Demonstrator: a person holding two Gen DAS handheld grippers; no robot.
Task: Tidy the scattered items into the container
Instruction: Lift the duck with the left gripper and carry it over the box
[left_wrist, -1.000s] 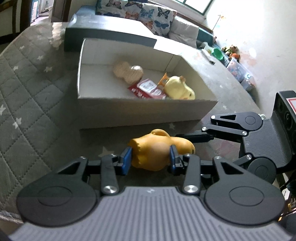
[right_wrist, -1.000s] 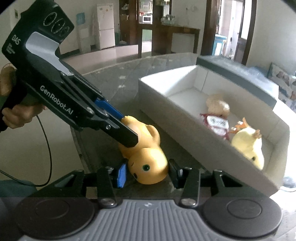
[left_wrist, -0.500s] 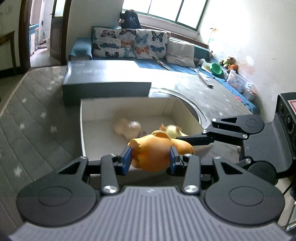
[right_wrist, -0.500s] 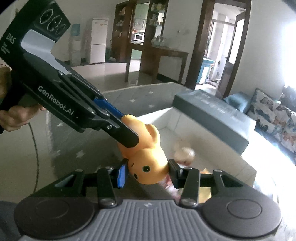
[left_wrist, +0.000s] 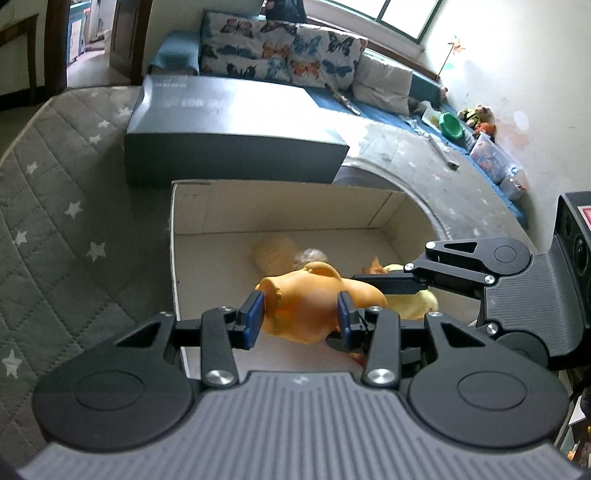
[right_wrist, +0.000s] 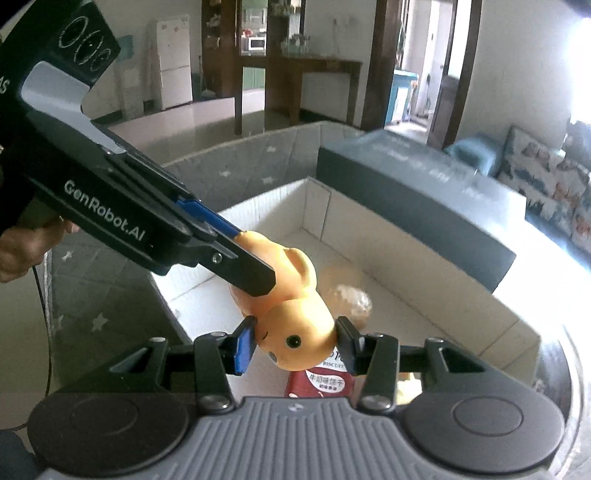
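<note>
Over white box (right_wrist: 424, 258): "GenRobot.AI" left hand-held gripper (right_wrist: 255, 273), "BISCUIT" packet (right_wrist: 321, 380).

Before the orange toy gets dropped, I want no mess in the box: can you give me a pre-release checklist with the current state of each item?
1. Left gripper shut on the orange toy: ok.
2. Right gripper shut on the toy's head: ok.
3. Toy held over the open white box, inside its walls: ok.
4. Bare box floor directly below the toy: cannot tell; the biscuit packet shows just under it.
5. Yellow duck and pale round toy lie inside, close to the drop spot: not ok.
6. Height above the box floor: cannot tell.
</note>
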